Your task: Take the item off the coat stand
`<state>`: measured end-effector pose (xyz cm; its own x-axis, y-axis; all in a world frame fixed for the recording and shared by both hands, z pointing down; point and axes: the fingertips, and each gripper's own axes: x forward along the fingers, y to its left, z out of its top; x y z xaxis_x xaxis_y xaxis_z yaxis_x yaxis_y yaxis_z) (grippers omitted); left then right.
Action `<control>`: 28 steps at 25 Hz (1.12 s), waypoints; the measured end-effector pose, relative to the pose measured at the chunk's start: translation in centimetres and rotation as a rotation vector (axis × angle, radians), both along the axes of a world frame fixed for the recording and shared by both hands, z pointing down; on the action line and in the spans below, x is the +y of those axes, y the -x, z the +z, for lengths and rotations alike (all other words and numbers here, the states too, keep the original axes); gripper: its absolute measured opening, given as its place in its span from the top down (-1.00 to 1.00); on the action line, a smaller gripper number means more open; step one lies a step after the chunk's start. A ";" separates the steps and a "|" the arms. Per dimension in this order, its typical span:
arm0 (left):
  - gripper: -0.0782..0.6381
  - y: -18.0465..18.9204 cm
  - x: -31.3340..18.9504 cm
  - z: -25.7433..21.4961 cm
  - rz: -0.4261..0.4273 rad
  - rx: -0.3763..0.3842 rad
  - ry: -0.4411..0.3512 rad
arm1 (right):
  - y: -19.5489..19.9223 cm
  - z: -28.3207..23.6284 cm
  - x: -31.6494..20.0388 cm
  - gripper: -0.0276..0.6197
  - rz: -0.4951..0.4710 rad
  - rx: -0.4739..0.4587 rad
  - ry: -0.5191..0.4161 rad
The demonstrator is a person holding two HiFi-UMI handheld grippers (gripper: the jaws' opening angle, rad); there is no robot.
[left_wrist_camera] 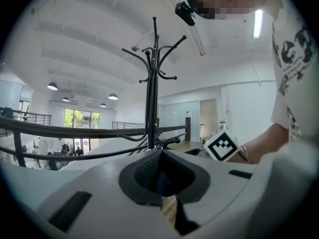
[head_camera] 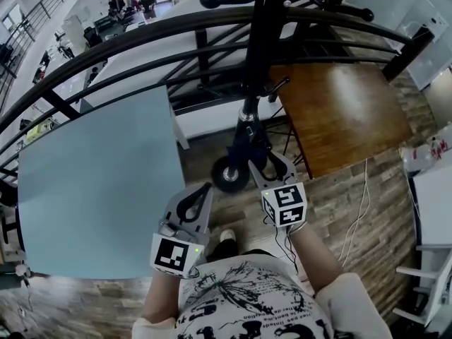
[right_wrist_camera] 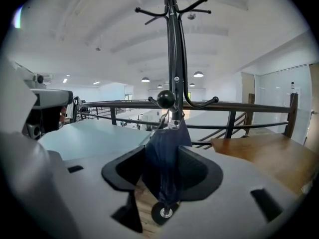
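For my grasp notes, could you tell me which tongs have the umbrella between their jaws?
The right tongs: the dark blue umbrella hangs between their open jaws. The left tongs are shut and empty.

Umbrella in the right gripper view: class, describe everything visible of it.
The umbrella is dark blue folded fabric, hanging tip-down from the black coat stand. A metal tip shows at its lower end. It hangs between the open jaws of the right gripper, whose pads seem not to press it.
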<state>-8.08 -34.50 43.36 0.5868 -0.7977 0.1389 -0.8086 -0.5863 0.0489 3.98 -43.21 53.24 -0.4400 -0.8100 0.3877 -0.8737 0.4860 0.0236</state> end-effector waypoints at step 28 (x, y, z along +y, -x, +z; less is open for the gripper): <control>0.77 -3.9 4.0 -0.4 -0.005 -0.014 0.006 | -2.0 -6.4 4.8 0.89 -0.111 0.024 -0.073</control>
<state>-4.21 -30.47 42.92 0.5805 -0.8000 0.1519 -0.8124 -0.5817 0.0410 5.99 -38.38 46.81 -0.5197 -0.7834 0.3409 -0.8133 0.5758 0.0833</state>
